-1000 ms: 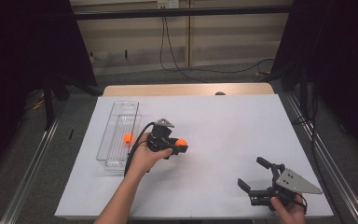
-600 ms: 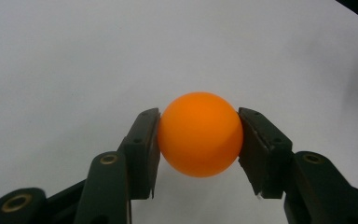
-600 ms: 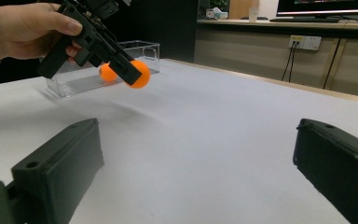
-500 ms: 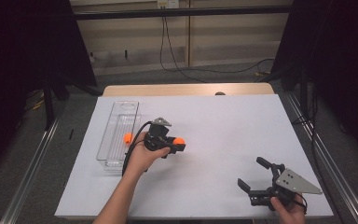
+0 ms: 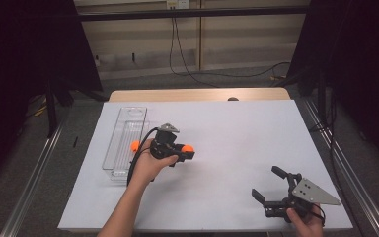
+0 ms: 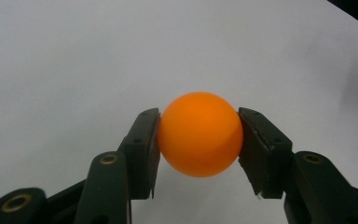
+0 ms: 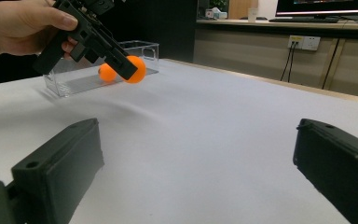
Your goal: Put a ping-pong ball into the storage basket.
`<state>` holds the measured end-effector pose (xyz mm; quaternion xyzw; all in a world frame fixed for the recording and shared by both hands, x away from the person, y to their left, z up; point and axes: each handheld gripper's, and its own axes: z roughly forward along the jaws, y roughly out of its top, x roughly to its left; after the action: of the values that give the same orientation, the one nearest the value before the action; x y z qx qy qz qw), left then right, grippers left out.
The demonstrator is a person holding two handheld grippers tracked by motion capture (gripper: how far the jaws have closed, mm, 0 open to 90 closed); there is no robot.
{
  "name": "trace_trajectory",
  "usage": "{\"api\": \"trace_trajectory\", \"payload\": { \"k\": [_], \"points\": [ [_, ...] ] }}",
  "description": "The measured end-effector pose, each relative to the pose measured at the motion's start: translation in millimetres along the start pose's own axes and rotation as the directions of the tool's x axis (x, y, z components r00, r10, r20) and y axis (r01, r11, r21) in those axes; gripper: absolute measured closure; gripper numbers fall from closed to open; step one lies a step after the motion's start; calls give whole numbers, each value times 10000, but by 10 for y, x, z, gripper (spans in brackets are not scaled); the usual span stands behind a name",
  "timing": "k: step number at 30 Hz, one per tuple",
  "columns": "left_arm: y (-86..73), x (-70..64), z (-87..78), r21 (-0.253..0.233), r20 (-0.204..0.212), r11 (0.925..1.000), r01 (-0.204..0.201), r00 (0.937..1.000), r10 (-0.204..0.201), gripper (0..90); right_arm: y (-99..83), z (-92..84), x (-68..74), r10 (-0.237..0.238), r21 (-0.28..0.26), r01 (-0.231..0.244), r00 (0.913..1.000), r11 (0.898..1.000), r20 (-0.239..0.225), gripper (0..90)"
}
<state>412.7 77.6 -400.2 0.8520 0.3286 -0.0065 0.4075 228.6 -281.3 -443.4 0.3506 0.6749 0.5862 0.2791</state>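
Our left claw (image 6: pixel 198 140) pinches an orange ball (image 6: pixel 199 134); right claw (image 5: pixel 271 187) gapes empty; we should keep pressure even and carry the ball level

The high camera hangs above the near edge and looks forward and down over the whole white-covered table (image 5: pixel 237 128). The left gripper's camera sits very close behind its black jaws, staring down at bare white surface. The right gripper's camera rides low, looking across the table toward the clear plastic rectangular tray (image 7: pixel 135 51), which the high view shares (image 5: pixel 123 133).
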Motion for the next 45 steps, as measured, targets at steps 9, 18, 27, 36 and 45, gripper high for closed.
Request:
{"api": "trace_trajectory", "payload": {
  "k": [9, 18, 27, 36, 45],
  "points": [
    [3, 17, -47, -59, -49, 10000, 47, 10000, -48, 509, -1, 3, 2, 26, 7, -26, 10000, 10000, 5, 8],
    [4, 34, -93, -133, -59, 9999, 106, 9999, -107, 509, 1, 3, 3, 5, -17, -5, 10000, 10000, 2, 8],
    [9, 69, -160, -267, -136, 9995, 188, 9997, -192, 509, -1, 3, 4, -6, -7, 6, 10000, 10000, -4, 8],
    [9, 101, -220, -347, -211, 9989, 316, 9993, -323, 509, 0, 3, 3, -2, -4, 2, 10000, 10000, -11, 8],
    [10, 137, -273, -470, -193, 9979, 447, 9988, -456, 508, 1, 2, 4, 6, -18, -6, 10000, 10000, -4, 8]
  ]
}}
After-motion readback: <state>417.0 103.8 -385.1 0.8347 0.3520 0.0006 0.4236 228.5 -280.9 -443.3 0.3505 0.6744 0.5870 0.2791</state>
